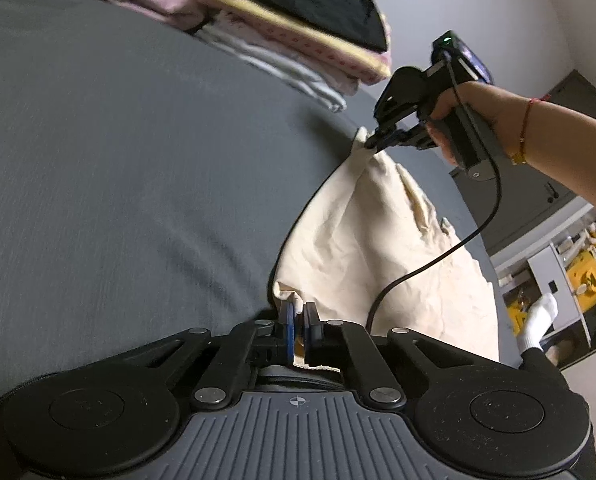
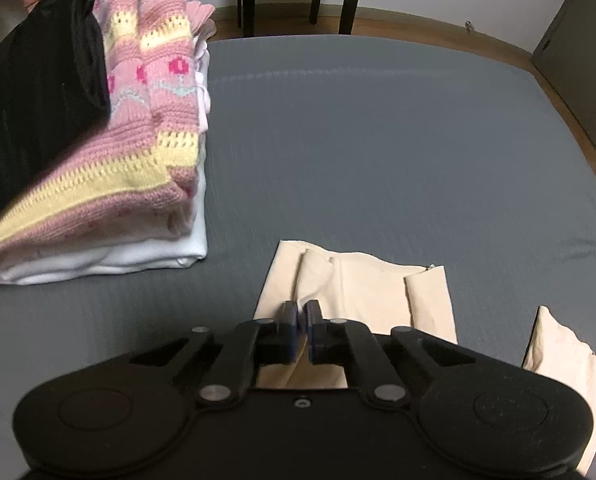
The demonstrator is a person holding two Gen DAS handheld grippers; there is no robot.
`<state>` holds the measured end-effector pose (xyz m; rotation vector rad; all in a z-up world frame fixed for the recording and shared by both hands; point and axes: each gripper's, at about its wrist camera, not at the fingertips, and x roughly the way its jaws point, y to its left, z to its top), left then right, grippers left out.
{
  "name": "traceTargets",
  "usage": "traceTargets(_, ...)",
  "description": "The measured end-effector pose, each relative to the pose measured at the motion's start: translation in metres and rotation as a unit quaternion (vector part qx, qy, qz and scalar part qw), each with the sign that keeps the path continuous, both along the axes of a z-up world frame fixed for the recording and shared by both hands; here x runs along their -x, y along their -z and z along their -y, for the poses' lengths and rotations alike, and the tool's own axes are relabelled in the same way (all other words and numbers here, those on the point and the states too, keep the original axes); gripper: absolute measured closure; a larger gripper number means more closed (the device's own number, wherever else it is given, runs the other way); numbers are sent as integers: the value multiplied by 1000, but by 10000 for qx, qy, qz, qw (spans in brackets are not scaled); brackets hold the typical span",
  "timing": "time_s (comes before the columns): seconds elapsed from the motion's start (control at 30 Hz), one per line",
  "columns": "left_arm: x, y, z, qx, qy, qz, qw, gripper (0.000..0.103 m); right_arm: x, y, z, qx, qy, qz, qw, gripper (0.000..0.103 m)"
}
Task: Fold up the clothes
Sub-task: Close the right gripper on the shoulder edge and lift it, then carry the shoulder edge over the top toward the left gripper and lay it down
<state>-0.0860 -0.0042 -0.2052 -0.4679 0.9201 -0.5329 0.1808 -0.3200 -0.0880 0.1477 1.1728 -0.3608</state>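
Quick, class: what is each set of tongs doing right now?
Left tongs: shut on the cream garment.
Right tongs: shut on the same cream garment, at another edge.

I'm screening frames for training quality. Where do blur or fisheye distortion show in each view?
Left wrist: the grey bed bulges into a dome, and the folded stack is soft. Right wrist: the bed's far edge bows, the knit sweater is sharp, and the cream garment smears near the fingers.
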Motion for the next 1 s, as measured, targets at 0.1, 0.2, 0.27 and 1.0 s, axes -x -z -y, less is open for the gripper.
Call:
traceTargets(0.1, 5, -9, -1, 37, 127, 307, 9994, 99, 12, -11, 9, -115, -41, 129, 9998, 100)
traceTargets(0.2, 14, -24, 9, -119, 482, 881, 9949, 99, 24, -26, 21, -217, -76, 261, 9994, 100)
traceTargets(0.27, 22, -32, 16, -172, 716, 1192, 9901, 99, 36, -37, 34, -343, -73, 349, 9988, 100)
traceTargets(1.0, 84, -66, 76, -645, 2371, 2012, 9482, 99, 135, -32, 125, -1764, 199, 1068, 9783, 72)
